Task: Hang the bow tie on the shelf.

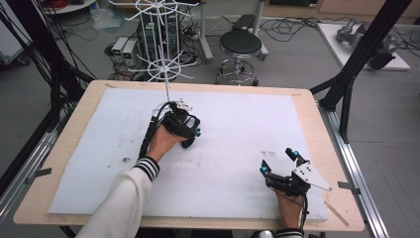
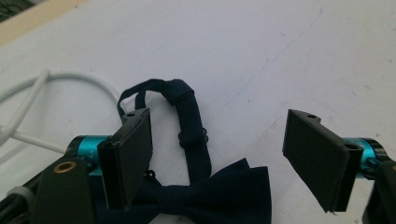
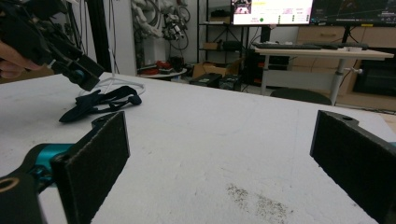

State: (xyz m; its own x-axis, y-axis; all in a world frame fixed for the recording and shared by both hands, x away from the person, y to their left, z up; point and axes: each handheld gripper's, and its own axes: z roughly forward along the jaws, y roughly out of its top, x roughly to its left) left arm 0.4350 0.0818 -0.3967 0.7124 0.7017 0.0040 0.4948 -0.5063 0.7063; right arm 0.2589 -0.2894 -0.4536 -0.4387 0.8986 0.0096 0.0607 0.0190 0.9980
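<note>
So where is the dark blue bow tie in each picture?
High view: the bow tie peeks out under the left claw, left of centre.
Left gripper view: bottom centre, strap looping upward.
Right gripper view: upper left, lying flat.
Shared landmark: the white foam mat beneath it.

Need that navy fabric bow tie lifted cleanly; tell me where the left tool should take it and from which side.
Pinch the navy fabric bow tie at its narrow centre knot, coming straight down from above: it lies flat on the white foam mat, wings spread, between the open left tool.
</note>
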